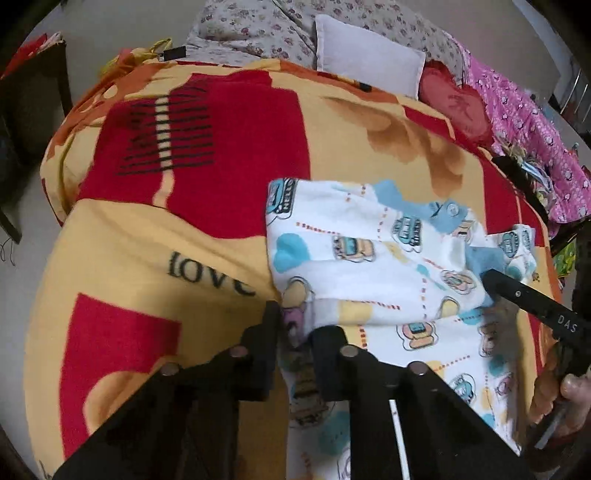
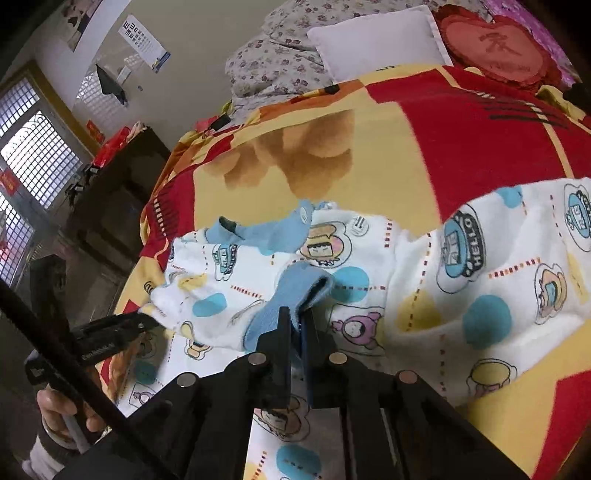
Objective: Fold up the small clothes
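While both grippers bite cloth, the right gripper (image 2: 295, 325) is clenched on a blue cuff (image 2: 295, 288) of the garment (image 2: 369, 258), its jaws pressed nearly together with the blue fabric pinched between them. From the left wrist view its dark finger (image 1: 517, 295) reaches in from the right, tip at that same blue patch. The left gripper (image 1: 295, 332) is nipped shut on the garment's near edge, a fold of white printed cloth caught between its jaws. That garment, white with blue dots and cartoon prints, lies partly folded on a red and yellow blanket (image 1: 166, 258) bearing the word "love". Beyond sit a white pillow (image 1: 369, 55), a floral quilt (image 1: 258, 29) and a red heart cushion (image 2: 498, 48)
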Motion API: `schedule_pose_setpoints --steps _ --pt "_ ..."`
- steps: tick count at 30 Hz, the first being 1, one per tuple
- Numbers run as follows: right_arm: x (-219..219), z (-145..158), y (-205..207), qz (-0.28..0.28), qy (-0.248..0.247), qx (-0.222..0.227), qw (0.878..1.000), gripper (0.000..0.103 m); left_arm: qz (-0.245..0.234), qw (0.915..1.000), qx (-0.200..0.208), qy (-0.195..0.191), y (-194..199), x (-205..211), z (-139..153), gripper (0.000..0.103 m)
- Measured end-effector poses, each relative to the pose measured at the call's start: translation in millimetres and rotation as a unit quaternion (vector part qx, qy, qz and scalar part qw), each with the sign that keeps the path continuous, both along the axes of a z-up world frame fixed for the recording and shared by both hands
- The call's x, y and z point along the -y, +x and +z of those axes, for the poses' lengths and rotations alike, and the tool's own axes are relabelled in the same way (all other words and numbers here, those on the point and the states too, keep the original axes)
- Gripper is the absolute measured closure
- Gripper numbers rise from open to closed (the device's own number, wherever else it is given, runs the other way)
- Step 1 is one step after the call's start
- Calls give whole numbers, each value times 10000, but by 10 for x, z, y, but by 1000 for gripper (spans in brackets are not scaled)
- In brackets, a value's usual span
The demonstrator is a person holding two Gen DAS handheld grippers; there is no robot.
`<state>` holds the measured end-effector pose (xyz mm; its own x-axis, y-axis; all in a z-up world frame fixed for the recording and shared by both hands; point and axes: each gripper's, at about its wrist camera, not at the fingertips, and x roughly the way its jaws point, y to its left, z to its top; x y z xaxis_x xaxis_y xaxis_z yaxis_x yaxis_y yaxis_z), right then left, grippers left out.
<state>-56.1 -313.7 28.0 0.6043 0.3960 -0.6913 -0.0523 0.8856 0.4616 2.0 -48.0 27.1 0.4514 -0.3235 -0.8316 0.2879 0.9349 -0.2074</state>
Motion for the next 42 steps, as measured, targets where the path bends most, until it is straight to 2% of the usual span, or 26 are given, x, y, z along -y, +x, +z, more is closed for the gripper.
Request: schedule_pose_setpoints --steps 2,4,7,9,12,14,16,18,19,20,21,25,26,30,36,39,40,42 --pt "-53 57 -14 94 -22 113 9999 97 32 9998 165 53 -79 -75 92 89" --pt "-127 129 -42 201 -117 255 9994 97 93 9989 347 309 -150 -161 117 89" --pt "-203 122 -40 298 -205 229 9991 97 66 9993 65 357 -152 -199 -40 89" --pt "-237 81 -16 269 -418 159 9986 97 41 9989 144 453 -171 -172 -76 89" --pt "-216 7 -1 196 -432 31 9989 97 -42 9980 231 579 -223 -120 -37 88" --pt "-209 8 -2 176 -502 35 9986 97 -28 9968 331 724 -287 -123 40 74" --pt "-200 43 -16 254 -471 45 9986 97 7 9948 530 865 -353 -165 127 63" --pt "-157 90 -40 174 -489 41 9986 84 77 9923 766 972 -406 -225 261 57" --pt "-101 120 -62 47 -453 92 9989 62 102 9916 853 968 -418 -249 320 52" --pt "-45 144 -75 -39 -385 156 9991 46 119 9910 951 933 -417 -267 399 45" --pt "-17 155 -79 -71 -343 187 9992 44 118 9907 990 920 -379 -263 443 43" --pt "-16 131 23 -5 -266 150 9995 44 12 9888 1130 971 -170 -72 530 37" --pt "-47 113 44 65 -263 111 9996 45 -56 9896 1101 929 -84 -7 520 35" --pt "-182 52 104 235 -337 35 9992 46 -322 9919 913 817 251 232 402 34" --pt "-224 20 134 337 -419 10 9986 49 -659 9866 1024 1083 416 417 270 33" --pt "-221 3 135 407 -375 -10 9985 49 -807 9894 931 771 486 359 277 23" --pt "-224 0 135 428 -398 3 9983 51 -884 9903 848 649 520 346 267 21" --pt "-227 1 154 433 -473 46 9979 81 -856 9904 807 726 573 335 234 21"
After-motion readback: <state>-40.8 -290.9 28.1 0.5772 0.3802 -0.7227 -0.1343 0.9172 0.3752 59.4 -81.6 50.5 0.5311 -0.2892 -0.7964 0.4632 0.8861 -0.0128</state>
